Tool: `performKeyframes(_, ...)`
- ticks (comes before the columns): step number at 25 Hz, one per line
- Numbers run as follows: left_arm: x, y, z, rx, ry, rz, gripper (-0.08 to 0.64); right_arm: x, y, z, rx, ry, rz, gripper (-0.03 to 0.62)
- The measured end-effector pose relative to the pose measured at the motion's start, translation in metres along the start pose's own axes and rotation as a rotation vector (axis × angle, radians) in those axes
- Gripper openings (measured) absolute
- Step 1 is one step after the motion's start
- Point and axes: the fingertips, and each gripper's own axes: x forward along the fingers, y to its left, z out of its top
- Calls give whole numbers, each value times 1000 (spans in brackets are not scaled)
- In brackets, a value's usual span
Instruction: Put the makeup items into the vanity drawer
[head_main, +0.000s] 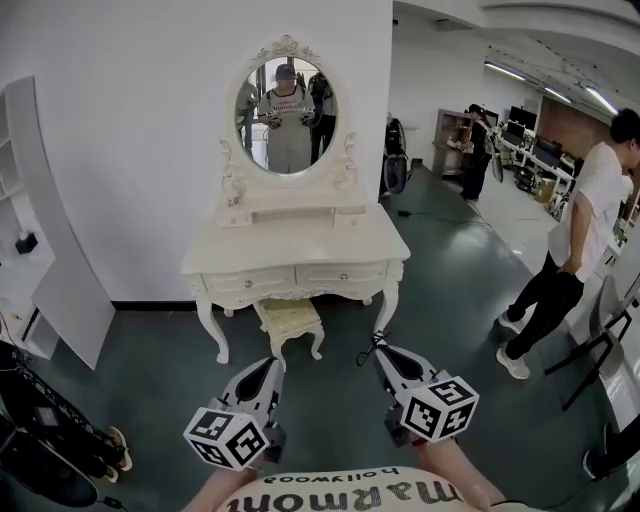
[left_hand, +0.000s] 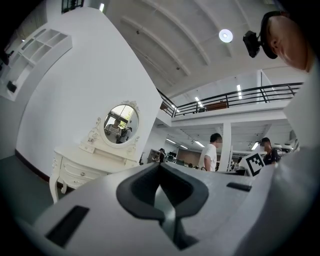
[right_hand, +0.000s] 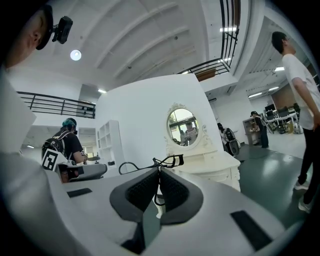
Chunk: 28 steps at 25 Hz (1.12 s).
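Observation:
The white vanity (head_main: 297, 246) stands against the wall ahead, across a stretch of floor, with its two drawers (head_main: 250, 281) closed. No makeup items show on its top from here. My right gripper (head_main: 381, 352) is shut on a black eyelash curler (right_hand: 161, 161), which sticks out past the jaw tips; in the head view the eyelash curler (head_main: 372, 346) is a small dark loop. My left gripper (head_main: 266, 370) is held low beside it, jaws shut with nothing between them. In the gripper views the vanity (left_hand: 84, 162) (right_hand: 212, 161) lies far beyond both sets of jaws.
A small cushioned stool (head_main: 290, 320) sits under the vanity's front. A white shelf unit (head_main: 45, 255) leans at the left, with dark equipment (head_main: 40, 440) below it. A person (head_main: 570, 250) stands at the right near a black stand (head_main: 598, 352).

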Motion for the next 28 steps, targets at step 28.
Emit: performKeyframes(28,185,196,49,5,57,-114,8,231,-82,23,44,-19,-136,35)
